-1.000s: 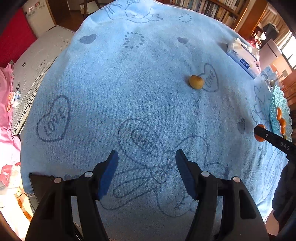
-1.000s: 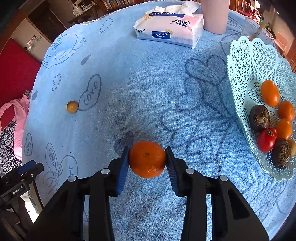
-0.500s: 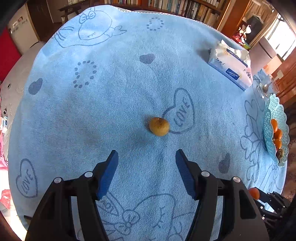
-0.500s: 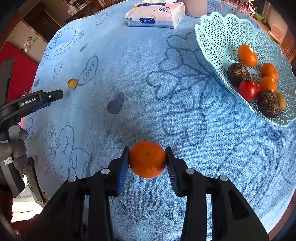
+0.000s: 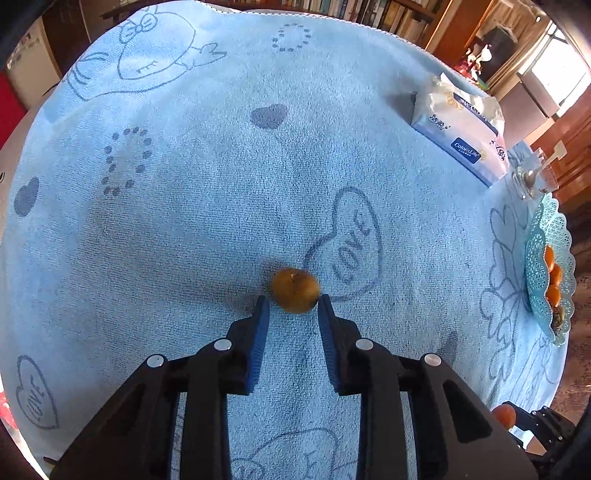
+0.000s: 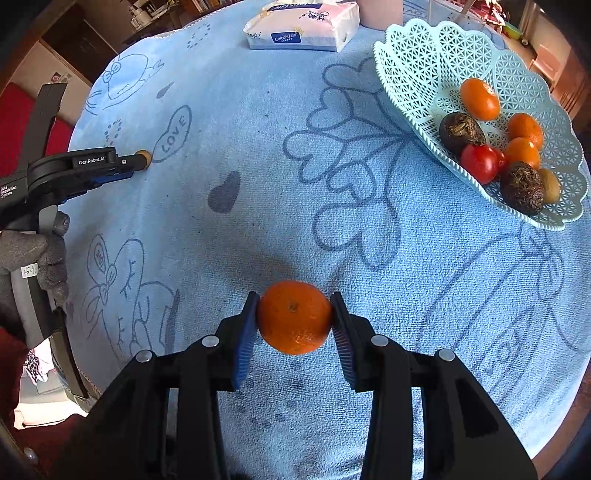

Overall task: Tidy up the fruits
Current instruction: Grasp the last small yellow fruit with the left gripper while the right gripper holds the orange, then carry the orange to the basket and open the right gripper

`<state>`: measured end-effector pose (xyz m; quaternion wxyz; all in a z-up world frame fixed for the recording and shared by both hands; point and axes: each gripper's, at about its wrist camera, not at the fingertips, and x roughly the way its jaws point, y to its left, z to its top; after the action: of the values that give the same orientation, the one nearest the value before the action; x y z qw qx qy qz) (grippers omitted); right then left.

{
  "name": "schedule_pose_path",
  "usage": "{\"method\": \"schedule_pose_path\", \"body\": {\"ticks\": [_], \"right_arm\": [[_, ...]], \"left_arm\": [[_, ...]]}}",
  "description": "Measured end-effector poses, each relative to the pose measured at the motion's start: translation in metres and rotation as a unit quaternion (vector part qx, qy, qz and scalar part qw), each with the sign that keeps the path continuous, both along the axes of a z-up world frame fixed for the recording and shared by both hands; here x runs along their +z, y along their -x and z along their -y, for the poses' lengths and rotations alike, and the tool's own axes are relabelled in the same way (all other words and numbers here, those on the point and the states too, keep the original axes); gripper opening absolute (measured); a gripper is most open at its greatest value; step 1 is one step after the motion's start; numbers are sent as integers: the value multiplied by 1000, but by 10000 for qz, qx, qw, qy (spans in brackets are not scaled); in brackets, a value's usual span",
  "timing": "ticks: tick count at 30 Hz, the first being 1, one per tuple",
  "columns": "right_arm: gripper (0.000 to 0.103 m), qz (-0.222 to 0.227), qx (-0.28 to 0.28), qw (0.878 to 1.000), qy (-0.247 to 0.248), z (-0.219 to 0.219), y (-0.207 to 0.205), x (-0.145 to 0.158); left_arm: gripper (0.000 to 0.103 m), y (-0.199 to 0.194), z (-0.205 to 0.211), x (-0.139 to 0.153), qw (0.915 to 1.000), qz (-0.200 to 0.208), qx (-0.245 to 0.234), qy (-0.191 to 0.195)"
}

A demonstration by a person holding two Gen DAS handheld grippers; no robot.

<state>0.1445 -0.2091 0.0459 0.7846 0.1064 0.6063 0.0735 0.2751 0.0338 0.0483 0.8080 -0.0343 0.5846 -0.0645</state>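
On the blue cloth [image 5: 207, 206] that is covering the table, a small brown fruit [image 5: 295, 290] is lying just beside a printed "LOVE" heart. The left gripper [image 5: 291, 308] is reaching toward it, and its jaws are standing apart, with the blue pads at both sides of the near part of the fruit. The right pad seems to be touching the fruit, the left one is just beside it; I cannot tell if they are pressing it.

The right gripper [image 6: 294, 317] is clamped on an orange [image 6: 294, 317], which is sitting between the two pads above the cloth. In the right wrist view, the left gripper is showing at the far left with a gloved hand [image 6: 35, 262] on its handle, and the brown fruit is at its tip.

To the far right, a pale green lattice basket [image 6: 417, 55] is standing on the cloth. It is holding three small oranges [image 6: 479, 99], a red tomato [image 6: 480, 163], two dark rough fruits [image 6: 461, 131] and one small brown fruit at its near edge. A tissue pack [image 6: 301, 26] is lying at the far side, left of the basket.
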Motion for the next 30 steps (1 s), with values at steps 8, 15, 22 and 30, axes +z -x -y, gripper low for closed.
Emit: {"method": "schedule_pose_path", "body": {"ticks": [8,15,22,30], "right_arm": [[40,79,106,9999,-43,-4,-2,5],[40,144,226,9996,-8,-8,3,11],[40,62,-36,10000,50,7,17,9],[40,72,-111,9999,70,14,22,11]], "left_arm": [[26,24,2,15,9998,138,-106,39],[39,16,-3,8,9998,176,133,-21],[39,2,-5,-4,9996,11,190,203],[28,-5,-2,-6,9997,-53,180,134]]}}
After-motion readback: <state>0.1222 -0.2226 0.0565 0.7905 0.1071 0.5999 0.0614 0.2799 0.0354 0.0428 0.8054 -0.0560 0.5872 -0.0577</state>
